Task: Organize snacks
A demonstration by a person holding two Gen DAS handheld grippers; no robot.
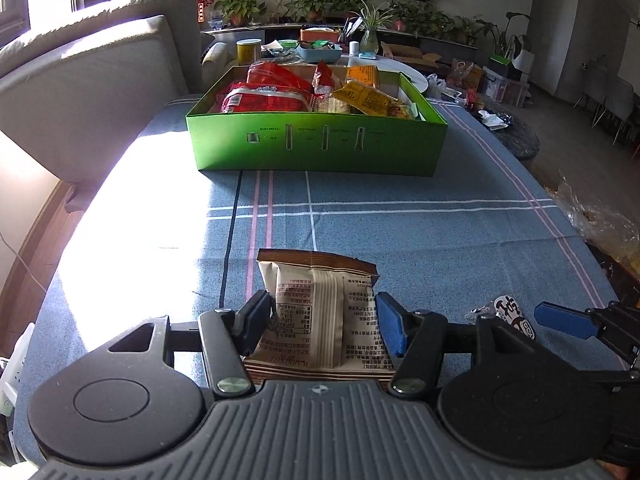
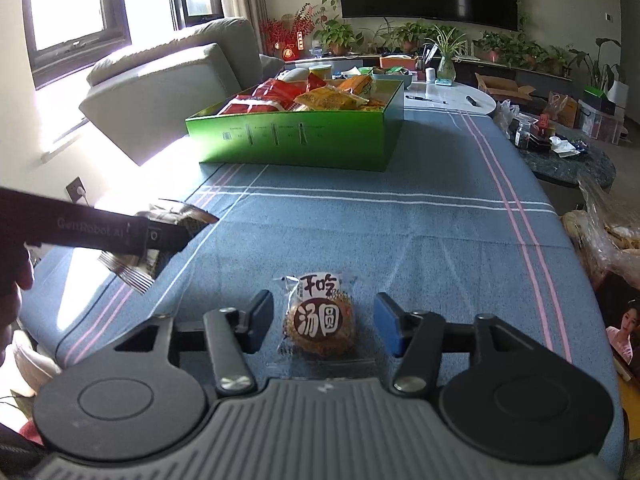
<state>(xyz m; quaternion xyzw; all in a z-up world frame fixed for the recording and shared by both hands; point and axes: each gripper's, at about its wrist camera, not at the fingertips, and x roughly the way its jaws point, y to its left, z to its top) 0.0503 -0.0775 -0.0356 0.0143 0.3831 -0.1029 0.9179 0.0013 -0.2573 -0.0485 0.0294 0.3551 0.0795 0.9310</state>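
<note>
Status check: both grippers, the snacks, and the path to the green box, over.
Left gripper shut on beige packet. Right gripper open, straddling round cookie pack. Cloth path to green box clear.

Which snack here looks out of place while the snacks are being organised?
The round cake in a clear wrapper lies alone on the blue striped cloth, between the open right tongs, well short of the green cardboard box holding the other packets.

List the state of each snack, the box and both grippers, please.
left gripper: shut on the beige snack packet, lifted off the cloth.
right gripper: open around the round cake packet, not gripping.
round cake packet: flat on the cloth.
green box: open, holding snacks.
</note>
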